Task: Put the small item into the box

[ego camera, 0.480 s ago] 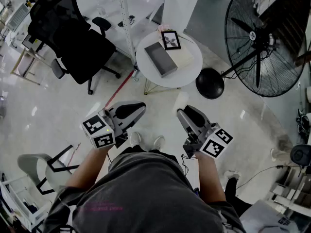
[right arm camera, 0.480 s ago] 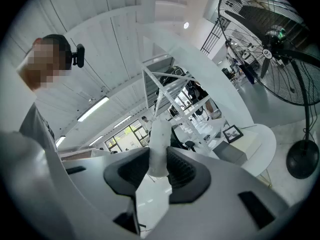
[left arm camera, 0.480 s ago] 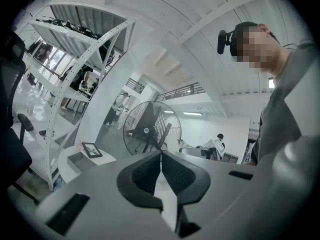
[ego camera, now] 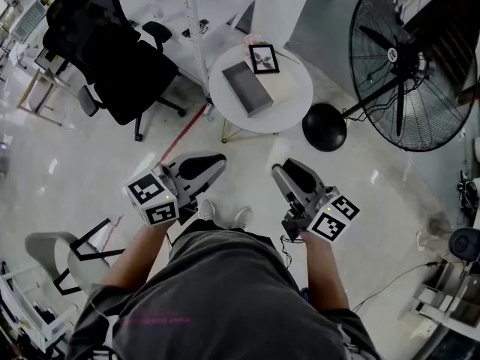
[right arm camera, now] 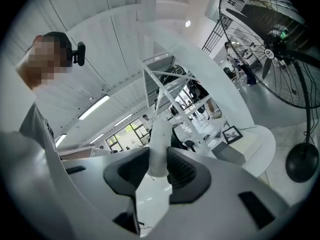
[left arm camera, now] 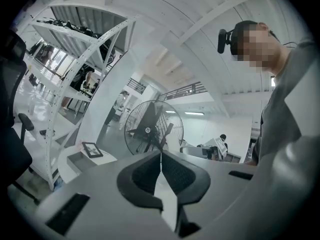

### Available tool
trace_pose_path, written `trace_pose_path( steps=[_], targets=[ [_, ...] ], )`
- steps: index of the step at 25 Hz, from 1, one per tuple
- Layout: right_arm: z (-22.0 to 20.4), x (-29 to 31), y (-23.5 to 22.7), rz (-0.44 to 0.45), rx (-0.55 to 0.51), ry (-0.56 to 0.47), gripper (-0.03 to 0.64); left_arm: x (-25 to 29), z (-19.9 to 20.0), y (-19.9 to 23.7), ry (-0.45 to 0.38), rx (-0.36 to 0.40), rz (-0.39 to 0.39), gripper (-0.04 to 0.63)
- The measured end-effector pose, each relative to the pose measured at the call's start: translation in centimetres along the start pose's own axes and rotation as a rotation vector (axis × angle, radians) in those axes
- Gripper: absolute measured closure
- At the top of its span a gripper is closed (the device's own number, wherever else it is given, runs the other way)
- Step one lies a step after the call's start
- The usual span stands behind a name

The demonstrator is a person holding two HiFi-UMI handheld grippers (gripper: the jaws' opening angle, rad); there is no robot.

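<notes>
**Small item held in the right tongs, box waiting on the table ahead**

A person stands on a glossy pale floor and looks steeply down at two hand-held grippers. The right tongs (right arm camera: pixel 159 160) pinch a small white item (right arm camera: pixel 160 136), a soft-looking, matte, rounded stub. It stands up out of the tongs, its long axis running along the jaws and its tip well past them. The left tongs (left arm camera: pixel 161 160) are pressed together with nothing between them.

The dark grey rectangular box (ego camera: pixel 247 88) lies on a round white table (ego camera: pixel 296 117), straight ahead of the person and well apart from both tongs, with bare floor between. From the right tongs it lies forward and a little to the left. Its long axis runs diagonally, the far end leaning left. Just beside it on the right lies a flat cream slab (ego camera: pixel 283 88). A small black-framed picture (ego camera: pixel 264 59) stands behind the box.

Both hands are about equally far from the box, but the right one carries the item, so the next move is likely a forward reach with it, slightly leftward, to bring the item over the box.
</notes>
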State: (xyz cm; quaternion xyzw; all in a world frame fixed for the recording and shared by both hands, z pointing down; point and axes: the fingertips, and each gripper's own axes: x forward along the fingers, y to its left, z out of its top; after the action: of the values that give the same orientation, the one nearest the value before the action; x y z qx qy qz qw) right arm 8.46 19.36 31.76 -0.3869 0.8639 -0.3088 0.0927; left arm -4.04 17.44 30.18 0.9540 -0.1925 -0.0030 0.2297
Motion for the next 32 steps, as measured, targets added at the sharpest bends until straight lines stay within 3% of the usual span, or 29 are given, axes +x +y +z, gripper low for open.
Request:
trace_pose_path(
  steps=[21,32],
  targets=[
    [-1.3,-6.7,-4.6,-0.031,0.057,0.044,0.499,3.2,-3.8,-4.8,0.008,-0.008,0.069,0.572],
    [0.5,-5.4,-7.0,-0.022,0.055,0.037,0.499,5.3,-2.6,-2.2,-0.008,-0.010,0.077,0.572]
  ],
)
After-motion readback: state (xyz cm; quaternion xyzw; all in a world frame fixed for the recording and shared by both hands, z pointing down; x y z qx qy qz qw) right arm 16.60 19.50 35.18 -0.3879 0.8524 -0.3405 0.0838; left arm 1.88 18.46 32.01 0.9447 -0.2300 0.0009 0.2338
